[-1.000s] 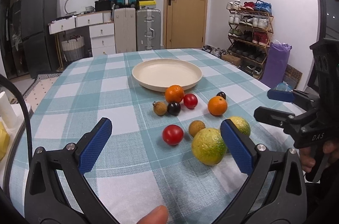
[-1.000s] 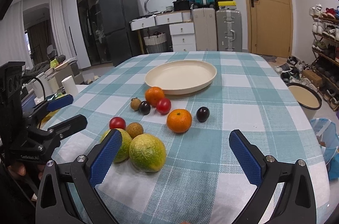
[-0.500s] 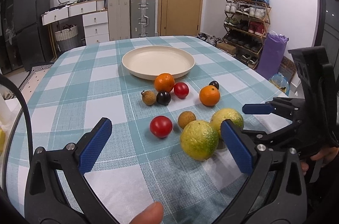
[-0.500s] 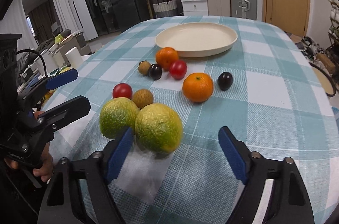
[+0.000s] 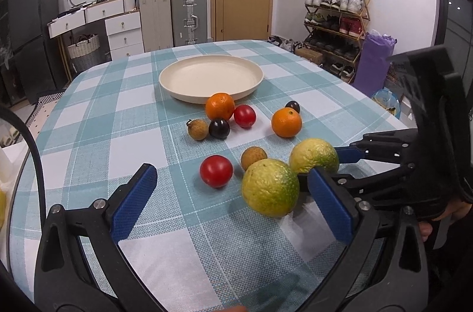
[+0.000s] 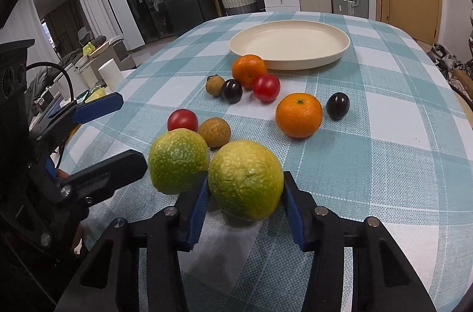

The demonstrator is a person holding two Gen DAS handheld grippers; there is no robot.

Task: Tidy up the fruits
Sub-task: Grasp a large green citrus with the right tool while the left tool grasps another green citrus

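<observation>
Two yellow-green citrus fruits lie side by side on the checked tablecloth. My right gripper [image 6: 245,193] has its jaws closing, and both blue pads touch the sides of the nearer citrus [image 6: 245,179]. The other citrus [image 6: 177,161] lies just to its left. My left gripper [image 5: 230,176] stands open and low over the cloth, with a red tomato [image 5: 215,170] ahead between its fingers and a citrus [image 5: 270,186] by its right pad. Farther back lie two oranges [image 6: 298,115], a second tomato [image 6: 267,87], brown longans [image 6: 214,131], dark plums [image 6: 338,105] and an empty cream plate [image 6: 295,63].
The table's right edge [image 6: 461,111] drops to the floor, with a shoe rack [image 5: 337,16] and a purple bag [image 5: 372,61] beyond. Suitcases [image 5: 187,13], drawers and a door stand behind the table. A hand [image 5: 455,211] holds the right gripper's handle.
My right gripper has come down and forward onto the nearer citrus, and its jaws have narrowed from wide open to touching it. The left gripper has barely shifted and stays open.
</observation>
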